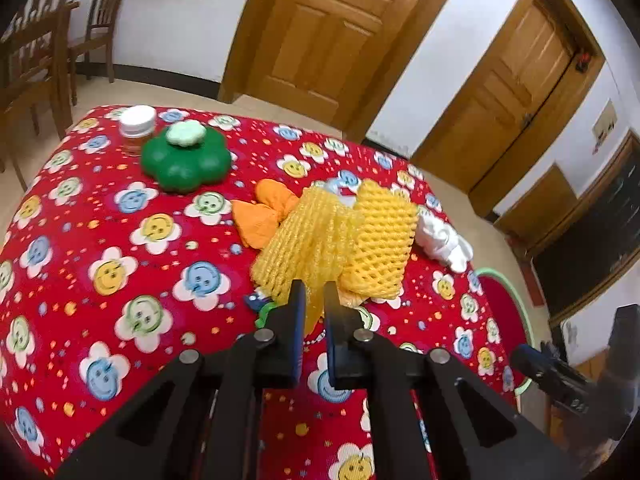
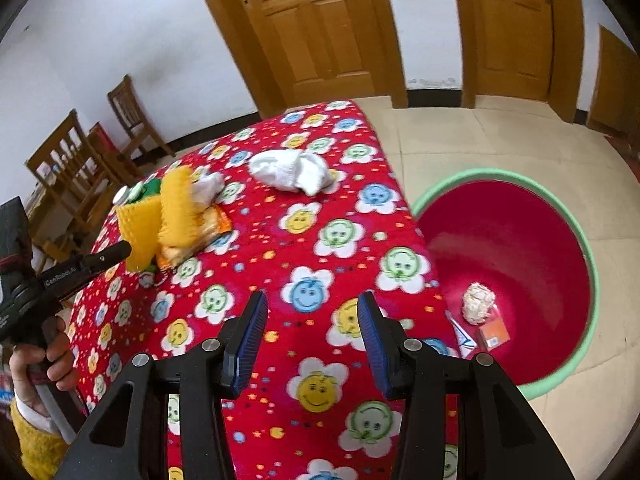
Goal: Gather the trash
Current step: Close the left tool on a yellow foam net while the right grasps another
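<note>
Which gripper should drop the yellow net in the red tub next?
Left. The left gripper is already shut on the yellow foam net; the right gripper is open and empty beside the tub.

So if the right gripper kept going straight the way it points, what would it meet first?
Most likely the red flower-print tablecloth. The right gripper is open and empty, and only bare cloth lies between and just beyond its fingers; the white crumpled cloth sits farther off. Depth is uncertain.

The tablecloth [image 1: 100, 208] is bright red with smiley flowers in blue, yellow and green. Yellow foam netting [image 1: 340, 240] lies next to an orange wrapper [image 1: 260, 216] and a white crumpled cloth [image 2: 292, 170]. There's a dark green flower-shaped container [image 1: 186, 162], and the basin [image 2: 520, 248] is red with a mint-green rim.
</note>
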A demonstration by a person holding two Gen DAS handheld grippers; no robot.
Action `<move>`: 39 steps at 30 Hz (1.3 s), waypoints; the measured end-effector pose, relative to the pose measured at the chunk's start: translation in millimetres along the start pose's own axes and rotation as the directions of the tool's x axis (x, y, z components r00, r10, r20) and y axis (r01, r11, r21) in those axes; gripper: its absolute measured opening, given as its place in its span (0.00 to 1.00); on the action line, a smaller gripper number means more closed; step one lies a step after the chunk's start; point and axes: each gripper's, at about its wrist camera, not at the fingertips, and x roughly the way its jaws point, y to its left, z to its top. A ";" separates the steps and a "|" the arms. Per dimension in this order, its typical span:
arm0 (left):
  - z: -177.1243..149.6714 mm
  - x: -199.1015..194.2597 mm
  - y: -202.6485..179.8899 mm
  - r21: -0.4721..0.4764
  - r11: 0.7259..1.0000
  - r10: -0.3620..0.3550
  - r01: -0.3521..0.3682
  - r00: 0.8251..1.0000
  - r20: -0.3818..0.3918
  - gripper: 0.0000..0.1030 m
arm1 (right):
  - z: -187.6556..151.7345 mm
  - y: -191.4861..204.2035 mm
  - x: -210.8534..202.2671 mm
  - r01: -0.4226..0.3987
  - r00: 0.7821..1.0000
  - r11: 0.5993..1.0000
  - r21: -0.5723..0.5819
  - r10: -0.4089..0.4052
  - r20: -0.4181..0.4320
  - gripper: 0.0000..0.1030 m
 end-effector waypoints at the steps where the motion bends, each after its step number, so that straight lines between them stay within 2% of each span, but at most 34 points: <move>1: -1.2 -6.2 2.2 -0.011 1.000 -0.004 0.004 1.000 0.013 0.07 | 0.8 4.6 0.4 -0.005 1.000 1.000 -0.015 0.005 0.001 0.46; 11: -15.0 -55.4 32.5 -0.110 0.994 0.019 -0.007 0.994 0.104 0.07 | 11.4 44.3 14.9 -0.060 0.998 0.993 -0.105 0.059 -0.005 0.46; 18: -29.1 -62.0 59.7 -0.172 0.983 0.086 -0.069 0.992 0.094 0.07 | 24.9 78.4 35.2 -0.118 0.993 0.983 -0.142 0.116 -0.019 0.46; 26: -34.5 -57.8 77.5 -0.213 0.974 0.094 -0.077 0.993 0.069 0.07 | 38.2 102.8 67.9 -0.142 0.990 0.978 -0.150 0.138 -0.038 0.46; 29: -33.0 -57.6 82.2 -0.217 0.971 0.116 -0.100 0.991 0.064 0.14 | 41.7 106.0 78.5 -0.144 0.989 0.979 -0.142 0.139 -0.046 0.46; 34: -28.7 -55.6 88.4 -0.216 0.963 0.175 -0.160 0.983 0.054 0.33 | 47.9 112.8 93.1 -0.152 0.988 0.979 -0.139 0.147 -0.044 0.46; 39: -22.4 -40.1 93.0 -0.190 0.959 0.216 -0.209 0.976 0.012 0.34 | 49.5 116.4 100.9 -0.154 0.988 0.978 -0.144 0.148 -0.048 0.45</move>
